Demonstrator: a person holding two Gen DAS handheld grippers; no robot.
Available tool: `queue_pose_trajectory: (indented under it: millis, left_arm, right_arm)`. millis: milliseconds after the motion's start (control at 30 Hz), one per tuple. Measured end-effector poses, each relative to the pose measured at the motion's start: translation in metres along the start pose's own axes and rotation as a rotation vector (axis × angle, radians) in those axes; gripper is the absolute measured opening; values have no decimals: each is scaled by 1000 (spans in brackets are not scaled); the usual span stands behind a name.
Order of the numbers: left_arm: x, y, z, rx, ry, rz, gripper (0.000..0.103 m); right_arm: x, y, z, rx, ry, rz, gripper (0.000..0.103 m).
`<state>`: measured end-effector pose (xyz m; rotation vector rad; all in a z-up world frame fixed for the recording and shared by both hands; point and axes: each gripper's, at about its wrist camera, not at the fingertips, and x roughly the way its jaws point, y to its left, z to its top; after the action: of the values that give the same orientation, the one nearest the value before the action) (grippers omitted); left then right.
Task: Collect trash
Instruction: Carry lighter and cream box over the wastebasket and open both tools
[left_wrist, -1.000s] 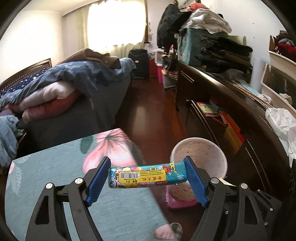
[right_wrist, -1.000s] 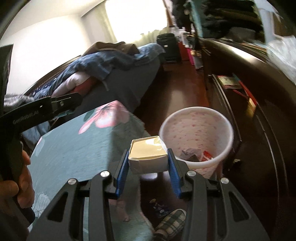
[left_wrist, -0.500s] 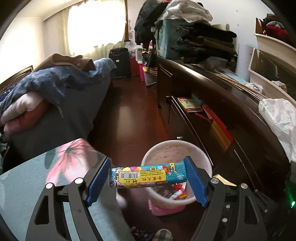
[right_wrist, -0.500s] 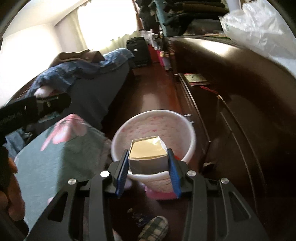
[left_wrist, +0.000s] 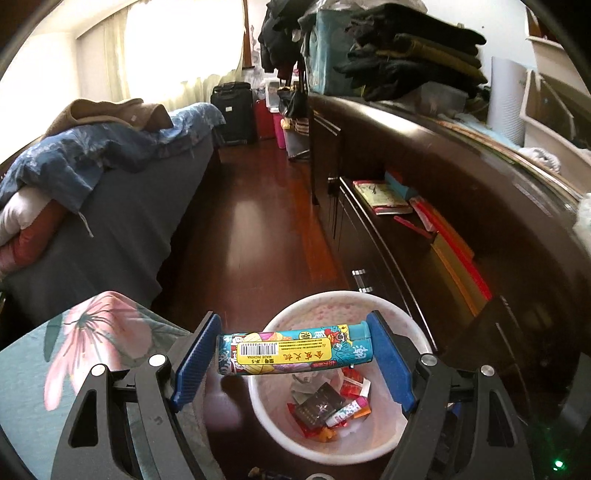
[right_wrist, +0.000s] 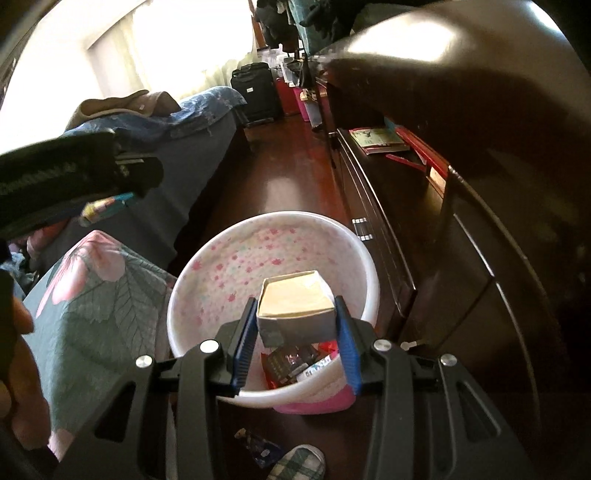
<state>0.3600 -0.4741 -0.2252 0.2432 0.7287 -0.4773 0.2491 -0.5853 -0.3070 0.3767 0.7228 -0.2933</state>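
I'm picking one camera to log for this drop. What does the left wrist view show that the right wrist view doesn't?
Only the left wrist view shows the left gripper gripping the colourful pack end to end, plus folded clothes atop the cabinet.

Only the right wrist view shows the right gripper holding the small box over the bin, and a slipper on the floor.

Both show the pink-speckled bin with wrappers inside, the floral table, the bed and the dark cabinet.

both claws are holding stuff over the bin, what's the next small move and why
Probably open the right claw: its small box already hangs inside the rim of the pink-speckled bin, above the wrappers, so it should drop in cleanly.
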Motion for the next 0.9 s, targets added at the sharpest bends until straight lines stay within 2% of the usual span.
queue_pose_trajectory:
  millis: [233, 633, 700, 767, 900]
  left_arm:
    - [25, 2, 3, -24, 33, 4, 80]
    - [43, 11, 9, -58, 52, 11, 80]
    - [41, 14, 11, -65, 44, -2, 81]
    - [37, 16, 13, -68, 32, -7, 89]
    - [29, 19, 13, -65, 11, 4, 92]
  right_arm:
    - [18, -2, 2, 5, 12, -5, 42]
    - [40, 2, 8, -7, 21, -19, 42]
    - [42, 4, 9, -11, 16, -18, 48]
    - [42, 3, 10, -12, 6, -29, 70]
    - [36, 5, 10, -14, -16, -34, 73]
